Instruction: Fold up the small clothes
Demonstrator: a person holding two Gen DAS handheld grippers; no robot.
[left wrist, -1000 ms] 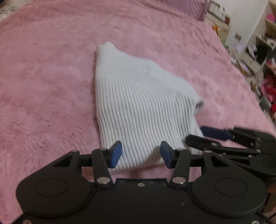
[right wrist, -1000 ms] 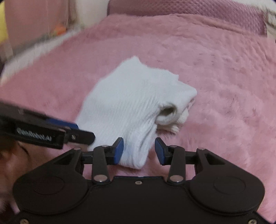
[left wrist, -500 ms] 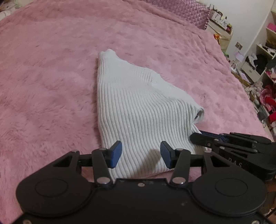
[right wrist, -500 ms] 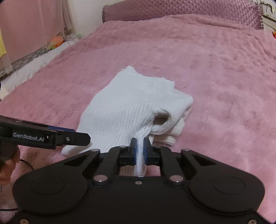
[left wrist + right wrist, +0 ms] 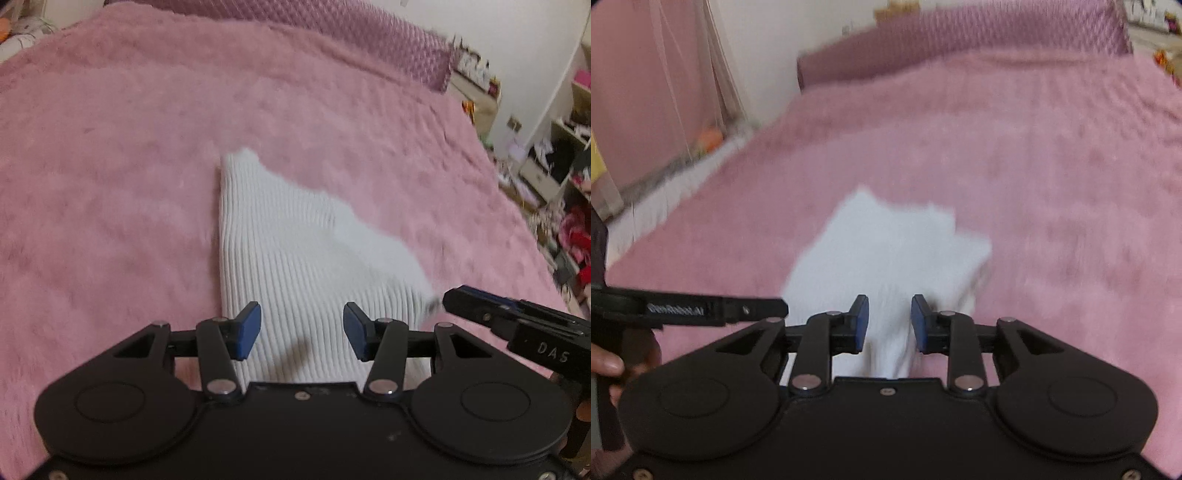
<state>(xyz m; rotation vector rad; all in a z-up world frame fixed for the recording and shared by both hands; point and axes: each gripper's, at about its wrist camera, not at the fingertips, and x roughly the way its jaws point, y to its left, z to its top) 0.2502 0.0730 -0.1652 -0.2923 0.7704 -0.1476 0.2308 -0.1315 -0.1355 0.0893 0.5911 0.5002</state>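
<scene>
**Soft white knit lies folded on pink bed**

The pink blanket [image 5: 110, 184] carries a white ribbed garment [image 5: 295, 258] at centre. It looks light, limp, stretchy; take its near hem, six o'clock. Left gripper [image 5: 302, 335] gapes wide; right gripper [image 5: 886, 323] stands narrower, clamping nothing.

The near hem of the white ribbed knit garment [image 5: 295, 266] is hidden behind the left gripper [image 5: 302, 334]'s black body; its right corner smears into blur beside the right gripper [image 5: 476, 308]. In the right wrist view the whole garment [image 5: 886, 243] is motion-blurred, its ribs unreadable; the cluttered shelves [image 5: 565, 155] at far right are cut off by the edge, their contents too small to tell.
</scene>
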